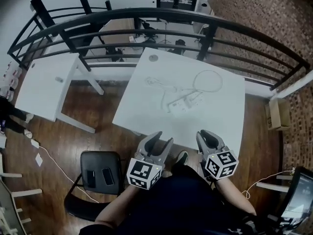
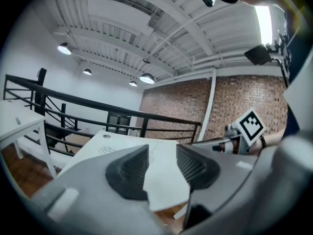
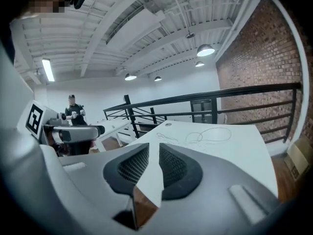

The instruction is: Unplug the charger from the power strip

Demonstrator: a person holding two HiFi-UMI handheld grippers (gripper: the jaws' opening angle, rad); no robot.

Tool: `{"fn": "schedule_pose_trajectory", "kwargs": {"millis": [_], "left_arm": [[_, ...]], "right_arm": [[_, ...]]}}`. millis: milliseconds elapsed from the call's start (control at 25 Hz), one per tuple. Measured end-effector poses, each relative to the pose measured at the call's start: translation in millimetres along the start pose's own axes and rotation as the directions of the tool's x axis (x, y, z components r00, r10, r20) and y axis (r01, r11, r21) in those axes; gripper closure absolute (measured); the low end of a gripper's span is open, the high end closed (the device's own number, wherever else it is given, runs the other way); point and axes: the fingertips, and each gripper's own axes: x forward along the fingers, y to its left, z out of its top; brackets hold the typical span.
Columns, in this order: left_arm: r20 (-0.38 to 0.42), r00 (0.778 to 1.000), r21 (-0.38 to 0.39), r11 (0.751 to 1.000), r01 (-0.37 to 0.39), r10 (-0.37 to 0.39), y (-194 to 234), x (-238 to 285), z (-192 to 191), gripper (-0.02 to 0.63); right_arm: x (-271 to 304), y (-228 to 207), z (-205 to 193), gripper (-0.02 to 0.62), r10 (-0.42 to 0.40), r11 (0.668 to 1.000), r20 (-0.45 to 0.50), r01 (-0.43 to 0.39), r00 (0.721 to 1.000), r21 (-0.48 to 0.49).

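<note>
Now holding both tools up just in front of the white table [image 1: 225, 126], not touching it. Has the left gripper [image 1: 160, 140] wide apart, with nothing inside, only table top seen through the gap. Has the right gripper [image 1: 208, 135] just a little apart, also with nothing inside. Can see the power strip [image 1: 188, 102] lying near the middle of the table, well apart from both tools, with a thin white cord [image 1: 208, 81] curled in a ring behind it. Cannot pick out the charger; too small.
</note>
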Motion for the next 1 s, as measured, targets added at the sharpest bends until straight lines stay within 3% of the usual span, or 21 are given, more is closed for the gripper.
{"fn": "schedule_pose_trajectory", "kwargs": {"millis": [160, 400, 680, 1000], "left_arm": [[-0.058, 0.997, 0.126, 0.991, -0.047, 0.055, 4, 41, -10, 0.417], [-0.157, 0.983, 0.223, 0.973, -0.063, 0.1, 13, 105, -34, 0.409], [-0.312, 0.945, 0.274, 0.962, -0.005, 0.094, 52, 166, -78, 0.399], [-0.421, 0.907, 0.281, 0.954, 0.107, 0.022, 80, 216, -131, 0.399]], "right_arm": [[40, -37, -12, 0.492, 0.053, 0.997, -0.065, -0.056, 0.997, -0.052], [97, -88, -31, 0.434, 0.04, 0.996, -0.159, -0.051, 0.986, -0.068], [151, -105, -55, 0.388, 0.002, 0.999, -0.263, -0.012, 0.965, -0.034], [193, -115, -74, 0.377, -0.124, 0.986, -0.342, 0.076, 0.931, -0.15]]}}
